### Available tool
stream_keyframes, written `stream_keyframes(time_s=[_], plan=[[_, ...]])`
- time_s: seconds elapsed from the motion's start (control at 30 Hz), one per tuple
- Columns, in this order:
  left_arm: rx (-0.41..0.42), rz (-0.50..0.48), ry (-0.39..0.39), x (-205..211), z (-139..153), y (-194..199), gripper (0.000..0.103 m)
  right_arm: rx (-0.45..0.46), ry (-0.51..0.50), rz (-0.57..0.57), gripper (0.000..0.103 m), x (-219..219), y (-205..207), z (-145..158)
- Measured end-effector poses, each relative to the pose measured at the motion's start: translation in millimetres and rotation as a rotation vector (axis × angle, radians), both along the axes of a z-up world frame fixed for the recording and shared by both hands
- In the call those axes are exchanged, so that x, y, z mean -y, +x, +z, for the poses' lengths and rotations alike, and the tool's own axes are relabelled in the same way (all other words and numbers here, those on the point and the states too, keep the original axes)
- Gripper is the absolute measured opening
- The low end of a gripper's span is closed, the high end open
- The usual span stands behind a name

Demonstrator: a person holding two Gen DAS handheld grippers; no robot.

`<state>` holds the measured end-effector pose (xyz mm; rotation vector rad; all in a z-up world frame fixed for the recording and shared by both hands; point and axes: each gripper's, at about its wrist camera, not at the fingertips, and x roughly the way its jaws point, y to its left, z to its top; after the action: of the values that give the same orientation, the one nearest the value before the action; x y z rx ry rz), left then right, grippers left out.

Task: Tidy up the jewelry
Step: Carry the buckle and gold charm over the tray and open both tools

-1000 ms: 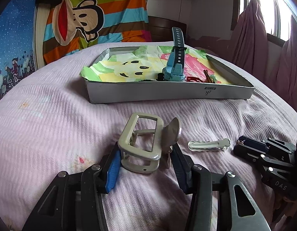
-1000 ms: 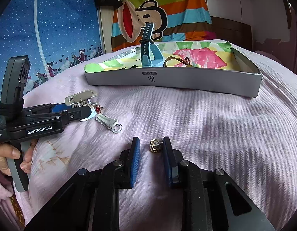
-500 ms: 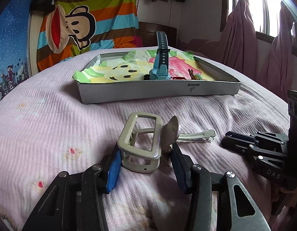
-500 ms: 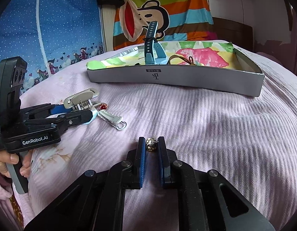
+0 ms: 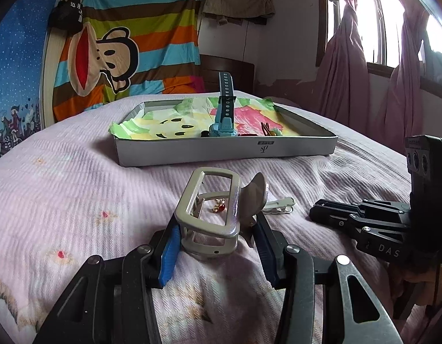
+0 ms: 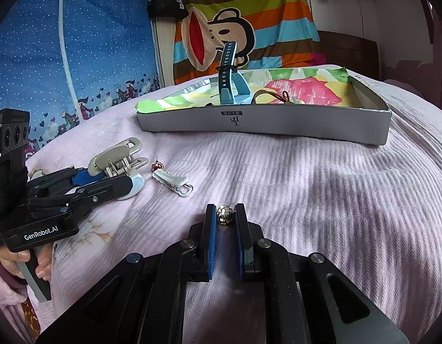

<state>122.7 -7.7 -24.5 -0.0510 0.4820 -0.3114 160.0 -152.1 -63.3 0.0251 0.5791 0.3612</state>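
My left gripper [image 5: 218, 246] is shut on a beige claw hair clip [image 5: 209, 209], holding it just above the pink bedspread. The same clip [image 6: 114, 157] shows in the right wrist view, at the left gripper's [image 6: 129, 179] tips. My right gripper [image 6: 225, 220] is shut on a small gold and silver charm [image 6: 225, 215] low over the bed. Between the two grippers a white hair clip [image 6: 172, 182] and a small red charm [image 6: 157, 166] lie on the bedspread. Through the claw clip's frame the red charm [image 5: 219, 207] also shows.
A grey cardboard tray [image 5: 221, 149] lined with bright paper sits further back on the bed. In it a blue watch [image 5: 225, 114] stands upright beside dark hair ties [image 5: 265, 129]. The right gripper's body [image 5: 364, 223] lies low at the right; a hand [image 6: 23, 261] holds the left one.
The right jaws have closed onto the small charm. My left gripper has moved with the claw clip, and the red charm now shows through its frame.
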Motion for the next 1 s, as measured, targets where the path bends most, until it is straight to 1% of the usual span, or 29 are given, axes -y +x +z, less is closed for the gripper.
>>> stream_keyframes(time_s=[0.07,0.13,0.23,0.3,0.4,0.47,0.53,0.63,0.7,0.8,0.87,0.93,1.0], plan=[[0.003,0.006,-0.010,-0.9,5.9,1.0,0.046,0.006,0.001,-0.003,0.011,0.3,-1.0,0.5],[0.000,0.008,-0.041,-2.4,14.9,4.2,0.046,0.015,0.005,0.000,0.011,0.8,-2.8,3.3],[0.002,0.018,-0.088,-6.0,31.1,13.3,0.046,0.043,0.014,0.006,0.011,1.1,-5.4,15.3],[0.004,0.030,-0.103,-7.2,43.4,24.3,0.046,0.061,0.021,0.009,0.011,1.1,-3.1,26.3],[0.004,0.051,-0.098,-7.6,58.2,47.2,0.046,0.090,0.026,0.008,0.011,1.7,8.4,44.1],[-0.010,0.070,-0.090,-7.4,64.2,66.0,0.046,0.114,0.019,-0.001,0.011,2.9,19.4,55.7],[-0.034,0.080,-0.081,-7.6,66.1,84.2,0.046,0.118,0.016,-0.013,0.011,5.4,33.6,65.8],[-0.081,0.091,-0.053,-5.4,63.9,111.0,0.046,0.102,0.012,-0.039,0.011,9.2,59.4,75.4],[-0.106,0.096,-0.042,-4.5,61.4,123.9,0.046,0.074,0.018,-0.057,0.011,13.2,78.0,77.4],[-0.177,0.103,-0.051,-6.5,54.3,143.6,0.046,0.017,0.041,-0.078,0.011,18.4,102.4,75.4],[-0.227,0.113,-0.057,-8.2,47.7,154.1,0.046,-0.040,0.049,-0.080,0.011,19.1,117.2,69.3],[-0.263,0.117,-0.075,-10.5,42.1,159.7,0.046,-0.084,0.052,-0.083,0.011,18.7,127.2,61.9],[-0.289,0.121,-0.089,-10.7,36.8,162.3,0.046,-0.102,0.039,-0.087,0.011,17.3,132.1,56.4]])
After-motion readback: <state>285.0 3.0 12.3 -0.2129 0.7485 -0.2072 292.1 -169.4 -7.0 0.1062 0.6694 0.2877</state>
